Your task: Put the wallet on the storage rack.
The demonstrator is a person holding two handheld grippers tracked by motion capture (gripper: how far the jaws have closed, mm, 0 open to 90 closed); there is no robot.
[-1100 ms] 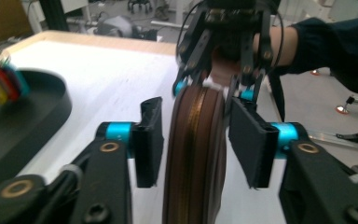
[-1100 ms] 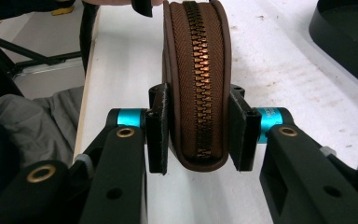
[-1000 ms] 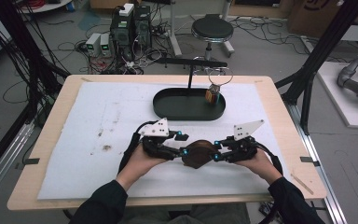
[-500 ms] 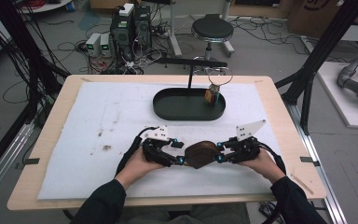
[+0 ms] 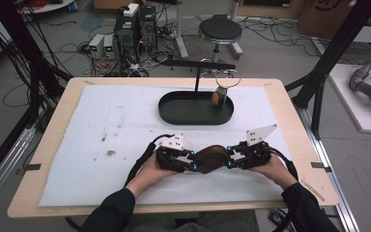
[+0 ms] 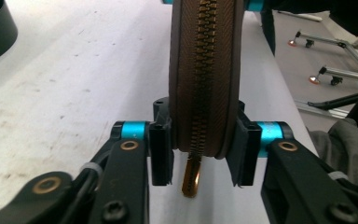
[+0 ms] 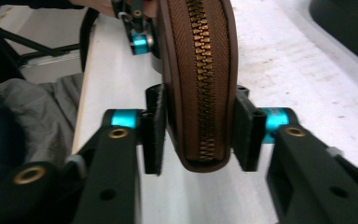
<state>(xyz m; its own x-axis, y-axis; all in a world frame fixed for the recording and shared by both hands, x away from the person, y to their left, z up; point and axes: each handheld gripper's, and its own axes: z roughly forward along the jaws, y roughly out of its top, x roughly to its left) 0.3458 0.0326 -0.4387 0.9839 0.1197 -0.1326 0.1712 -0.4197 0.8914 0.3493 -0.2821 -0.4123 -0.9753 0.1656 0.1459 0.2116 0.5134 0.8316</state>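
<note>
Both hands are meeting near the front edge of the table (image 5: 290,111), and a brown pouch (image 5: 211,158) is hanging between them, zipper side up, just over the white mat (image 5: 101,145).

The left gripper (image 5: 193,163) is taking the pouch's left end. In the left gripper view its fingers (image 6: 161,151) have just been closing, and now both pads are pressing on the pouch (image 6: 204,74), one on each flat side, with the zipper (image 6: 200,70) running straight up the middle and the brass pull (image 6: 191,175) dangling down between the pads.

The right gripper (image 5: 228,161) is working the other end. Its fingers (image 7: 153,140) have just been opening, yet in the right gripper view the pads are sitting flush on both sides of the pouch (image 7: 198,79), with no gap showing, so the hold is reading as clamped. The rounded end is poking out toward the camera.

Farther back, the black tray (image 5: 174,108) is sitting well apart from the action.
</note>
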